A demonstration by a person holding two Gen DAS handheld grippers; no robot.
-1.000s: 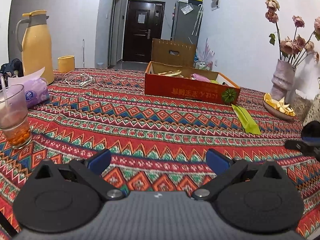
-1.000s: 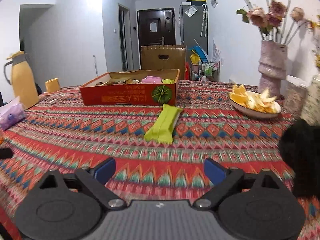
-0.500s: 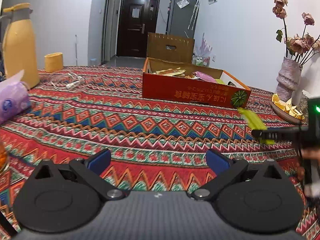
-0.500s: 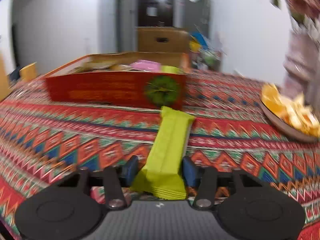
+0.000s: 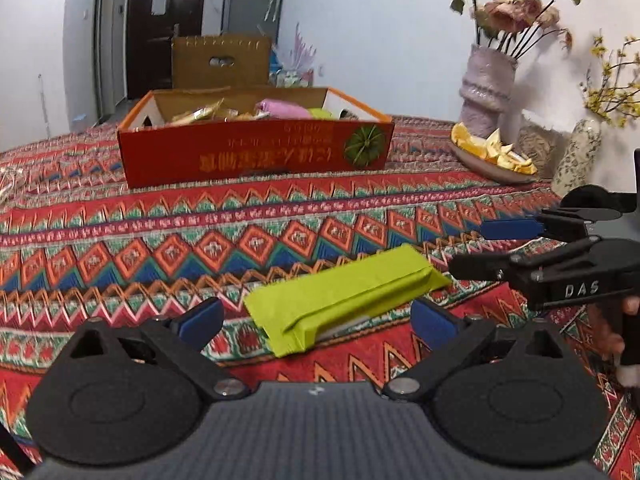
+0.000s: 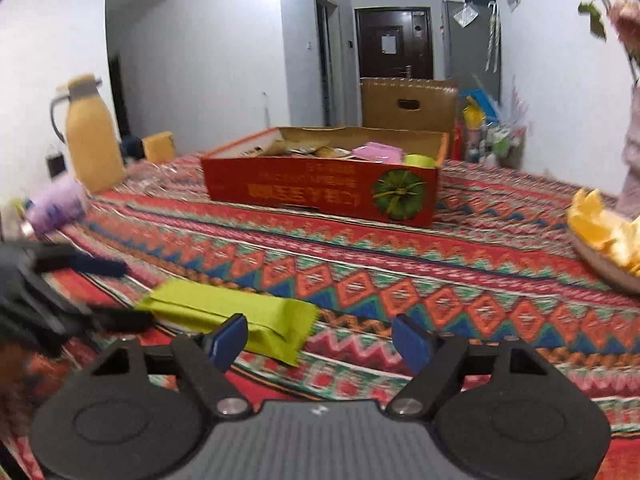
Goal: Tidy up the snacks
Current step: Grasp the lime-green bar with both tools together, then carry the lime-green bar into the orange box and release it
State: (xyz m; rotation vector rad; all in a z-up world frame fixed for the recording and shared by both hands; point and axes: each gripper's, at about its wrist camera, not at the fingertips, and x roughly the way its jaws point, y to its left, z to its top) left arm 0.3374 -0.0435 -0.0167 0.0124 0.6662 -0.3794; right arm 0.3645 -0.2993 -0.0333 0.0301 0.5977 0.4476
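A red cardboard box [image 5: 256, 152] is seen standing open on the patterned bench [image 5: 160, 240] in the upper middle of both views; within it a pink packet [image 5: 286, 110], a yellow-green packet [image 5: 320, 113] and some gold-wrapped pieces [image 5: 200, 114] can be made out, though the rest of its contents is hidden by the near wall. A shallow dish [image 5: 492, 156] of orange peel is set at the right, beside a pale vase [image 5: 486, 88] holding dried flowers. The task's green snack bar [image 5: 344, 296] is laid flat on the bench, outside the box, in the lower middle of the left wrist view. The left gripper [image 5: 316, 320] is held wide open with the near end of the bar between its fingers, neither pad pressed on it. The right gripper [image 6: 320, 340] has just been opening; its jaws are spread and the bar's end lies by the left finger, seemingly untouched, although blur makes this uncertain. Only in the right wrist view are a yellow thermos jug [image 6: 94, 148], a yellow cup [image 6: 159, 146] and a purple tissue pack [image 6: 58, 210] shown at the left. Only in the left wrist view are the whole vase, a second patterned vase [image 5: 578, 156] with yellow sprigs, and fingers [image 5: 630, 308] of the person's hand on the right gripper's handle shown at the right edge.
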